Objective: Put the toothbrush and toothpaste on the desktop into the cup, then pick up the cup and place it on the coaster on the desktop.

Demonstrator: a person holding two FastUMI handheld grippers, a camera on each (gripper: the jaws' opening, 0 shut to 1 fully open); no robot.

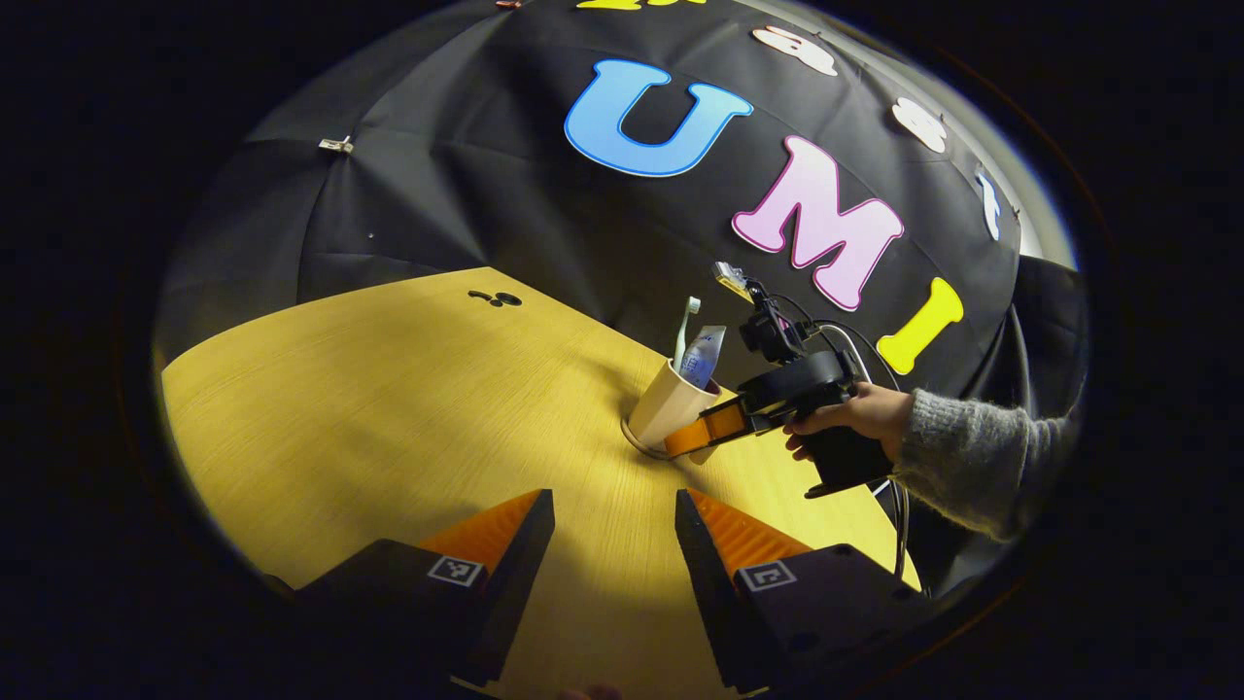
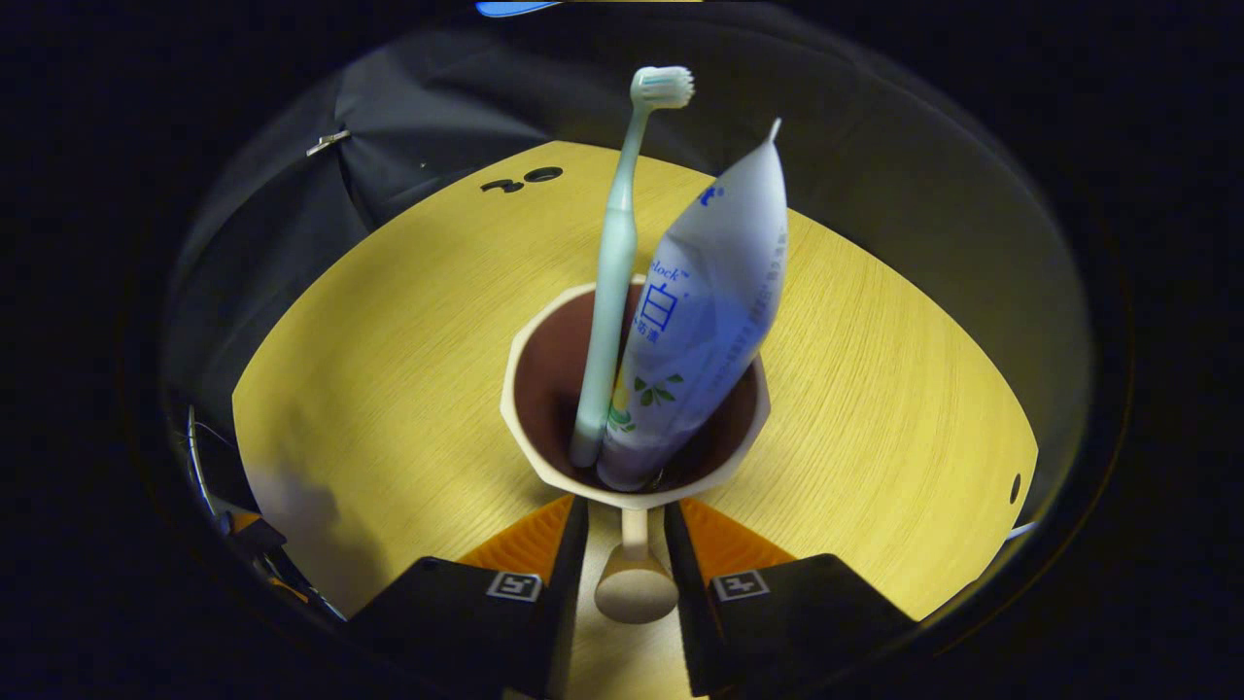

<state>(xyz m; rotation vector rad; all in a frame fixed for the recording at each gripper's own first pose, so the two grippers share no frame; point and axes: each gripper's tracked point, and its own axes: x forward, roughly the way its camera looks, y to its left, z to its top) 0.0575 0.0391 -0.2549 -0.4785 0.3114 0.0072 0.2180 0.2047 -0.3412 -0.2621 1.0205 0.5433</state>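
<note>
A beige cup stands on a thin round coaster at the table's right side. A pale green toothbrush and a white-blue toothpaste tube stick up out of it. In the right gripper view I look down into the cup, with the toothbrush and the toothpaste tube leaning inside. My right gripper has the cup's handle between its close-set fingers; whether they press on it is unclear. My left gripper hangs open over the table, well in front of the cup.
The yellow wooden table is bare to the left of the cup. A hand in a grey sleeve holds the right gripper at the table's right edge. Small dark marks lie at the far edge.
</note>
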